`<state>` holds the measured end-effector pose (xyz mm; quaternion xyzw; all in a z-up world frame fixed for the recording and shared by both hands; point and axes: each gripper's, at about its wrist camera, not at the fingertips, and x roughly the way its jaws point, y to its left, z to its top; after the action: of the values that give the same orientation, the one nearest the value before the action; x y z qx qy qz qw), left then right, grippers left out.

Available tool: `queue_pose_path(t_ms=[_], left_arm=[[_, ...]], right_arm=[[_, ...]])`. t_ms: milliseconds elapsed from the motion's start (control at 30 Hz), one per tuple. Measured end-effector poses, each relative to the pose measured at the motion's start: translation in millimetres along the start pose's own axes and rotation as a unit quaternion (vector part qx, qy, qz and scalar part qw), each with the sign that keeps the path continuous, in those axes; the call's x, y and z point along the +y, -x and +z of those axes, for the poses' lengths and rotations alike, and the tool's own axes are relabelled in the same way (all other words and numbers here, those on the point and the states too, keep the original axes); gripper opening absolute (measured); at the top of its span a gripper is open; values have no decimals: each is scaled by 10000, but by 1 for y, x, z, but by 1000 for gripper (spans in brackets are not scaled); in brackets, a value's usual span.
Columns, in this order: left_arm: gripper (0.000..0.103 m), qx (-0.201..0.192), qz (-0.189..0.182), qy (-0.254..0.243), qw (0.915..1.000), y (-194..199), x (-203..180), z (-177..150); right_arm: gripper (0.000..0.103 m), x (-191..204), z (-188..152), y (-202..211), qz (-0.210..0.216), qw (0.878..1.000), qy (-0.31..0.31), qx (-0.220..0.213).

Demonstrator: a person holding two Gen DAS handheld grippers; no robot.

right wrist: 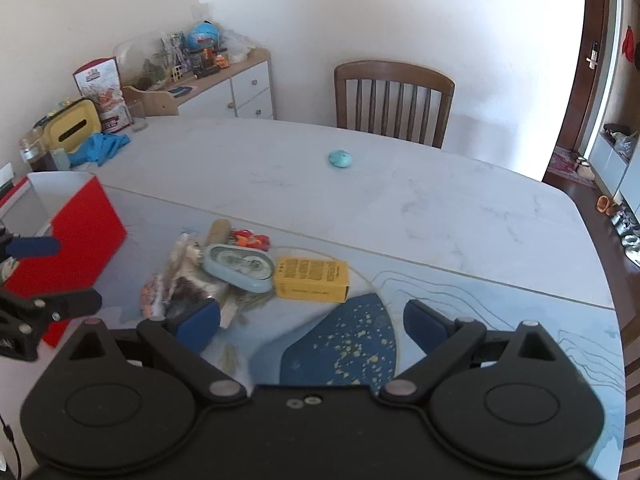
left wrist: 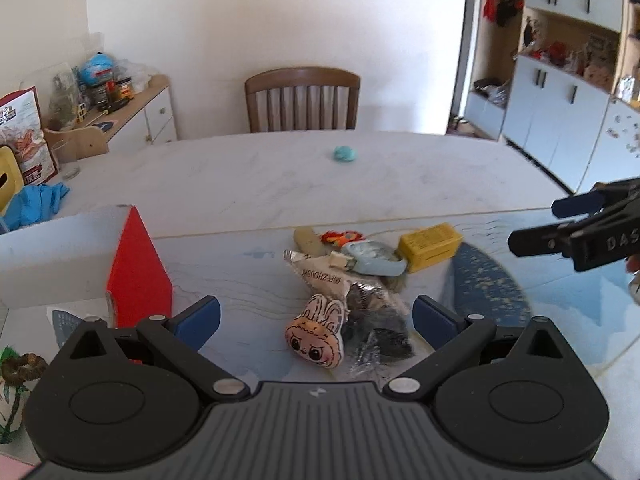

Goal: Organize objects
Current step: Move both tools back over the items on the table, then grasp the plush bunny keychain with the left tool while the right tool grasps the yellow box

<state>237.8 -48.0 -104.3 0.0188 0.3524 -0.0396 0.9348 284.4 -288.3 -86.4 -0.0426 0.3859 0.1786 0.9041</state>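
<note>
Now both grippers, left (left wrist: 316, 316) and right (right wrist: 312, 318), hover jaws apart before the pile; next, close on the doll (left wrist: 318, 332).

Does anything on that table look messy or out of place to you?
Yes. A heap of small things lies jumbled on the mat, overlapping: a bunny-face toy, crinkled wrappers and a yellow box. A lone teal lump sits far off.

Home dining room: pale marble-patterned tabletop (right wrist: 400, 200), brown slatted wooden chair (right wrist: 394, 102), white drawer sideboard (right wrist: 248, 94) crowded with household clutter, white cupboards (left wrist: 560, 104) holding ornaments.
</note>
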Motion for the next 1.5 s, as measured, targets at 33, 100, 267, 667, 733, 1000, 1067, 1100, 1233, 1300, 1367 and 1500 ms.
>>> queue_pose_path(t_ms=[33,100,267,667,733,1000,1067,1100,1233,1300,1367,1500], left_arm=[[103,21,44,9,10000,-4,-2,-1],[103,65,148,26,9999,-14,-3,-2],[103,234,339,101,9991,-37,-2,-8],[100,390,438,422,9974,-60,7,-14],[92,423,408,432,9973,-63,7,-16],[65,553,98,639,9964,-69,13,-20],[60,587,20,688,9959,-70,13,-21],[57,601,-16,722,9956,-71,13,-21],[43,686,-159,924,9932,-72,17,-20],[41,687,-169,980,9927,-72,17,-19],[38,665,-182,1000,9926,-72,17,-18],[35,613,-200,951,9934,-68,15,-14]], right_arm=[[98,0,1,-4,9,10000,24,9],[98,-1,3,-13,19,10000,75,32],[98,-2,7,-38,5,9998,95,152],[91,-3,12,-89,-67,9991,-120,393],[91,-1,13,-93,-37,9991,-166,390],[86,1,17,-110,-97,9983,-293,492],[83,1,17,-112,-89,9981,-321,523],[82,1,17,-113,-88,9980,-335,529],[74,0,17,-116,-67,9974,-420,580],[71,-1,17,-116,-87,9974,-432,575],[69,-1,17,-115,-80,9974,-446,563],[68,-1,15,-111,-81,9979,-390,505]])
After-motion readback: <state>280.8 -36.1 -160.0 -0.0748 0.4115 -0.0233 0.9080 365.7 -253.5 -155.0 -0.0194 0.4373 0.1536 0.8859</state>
